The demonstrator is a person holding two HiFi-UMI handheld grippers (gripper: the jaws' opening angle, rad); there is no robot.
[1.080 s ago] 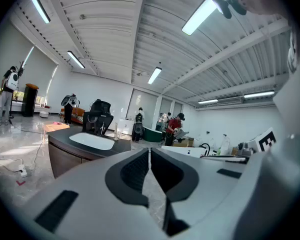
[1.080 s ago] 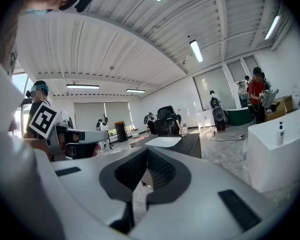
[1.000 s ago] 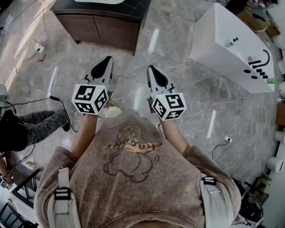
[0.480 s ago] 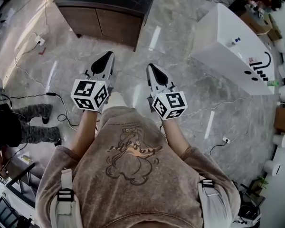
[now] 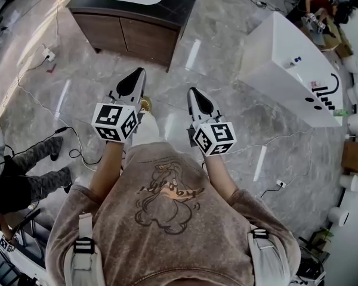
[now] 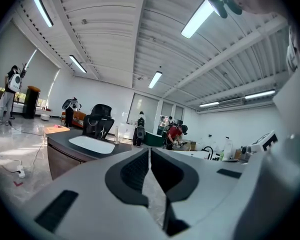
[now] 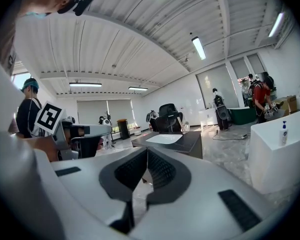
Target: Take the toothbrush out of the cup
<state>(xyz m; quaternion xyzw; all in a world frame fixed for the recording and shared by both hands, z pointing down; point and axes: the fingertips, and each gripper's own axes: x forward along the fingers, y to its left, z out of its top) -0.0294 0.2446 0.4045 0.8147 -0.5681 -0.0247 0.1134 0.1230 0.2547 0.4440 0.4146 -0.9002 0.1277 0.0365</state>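
Left tongs (image 5: pixel 133 81) shut, pads together, nothing between. Right tongs (image 5: pixel 198 97) likewise shut, empty. Both held over floor (image 5: pixel 227 70), well short of dark bench (image 5: pixel 143 37). Cup (image 7: pixel 185 128) stands on bench top beside white basin (image 7: pixel 164 138), toothbrush (image 7: pixel 180 122) slanting out of it. Versus second ago: tongs slightly lower in head view, same side-by-side pose; bystander's legs (image 5: pixel 42 180) at left shifted down frame.

- Floor (image 5: pixel 185 58): you have an open lane from left gripper (image 5: pixel 137 73) and right gripper (image 5: pixel 193 92) toward 12 o'clock.
- Dark cabinet (image 5: pixel 137 31): blocks you at 11 to 12 o'clock.
- White counter (image 5: pixel 286 70): blocks 2 o'clock.
- Power strip (image 5: pixel 48 56): 10 o'clock.
- Bystander (image 5: pixel 24 183): 8 o'clock.
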